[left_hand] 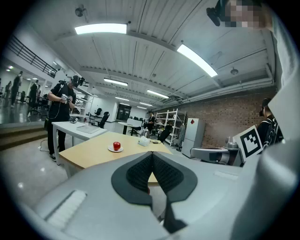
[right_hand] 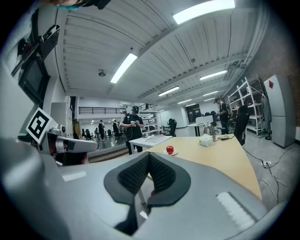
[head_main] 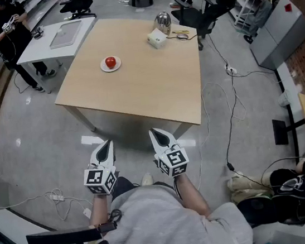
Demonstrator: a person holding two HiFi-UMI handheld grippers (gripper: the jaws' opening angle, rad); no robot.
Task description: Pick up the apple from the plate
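- A small white round plate (head_main: 104, 68) is sitting on the light wooden square table (head_main: 142, 86) and is carrying one red apple (head_main: 110, 62) at its middle.
- The plate is lying toward the table's left edge in the head view, well apart from the white tissue box (head_main: 157, 38) and the shiny metal kettle (head_main: 163, 22), which are standing near the far edge.
- A broad stretch of bare wood is spreading between the plate and the table's near edge.
- The left gripper (head_main: 108, 144) is hovering over the grey floor, short of that near edge, with its black pads pressing together on nothing.
- The right gripper (head_main: 154, 133) is hanging just beside it, jaws likewise closed tight and empty.
- Both grippers are pointing toward the table, well apart from the apple.
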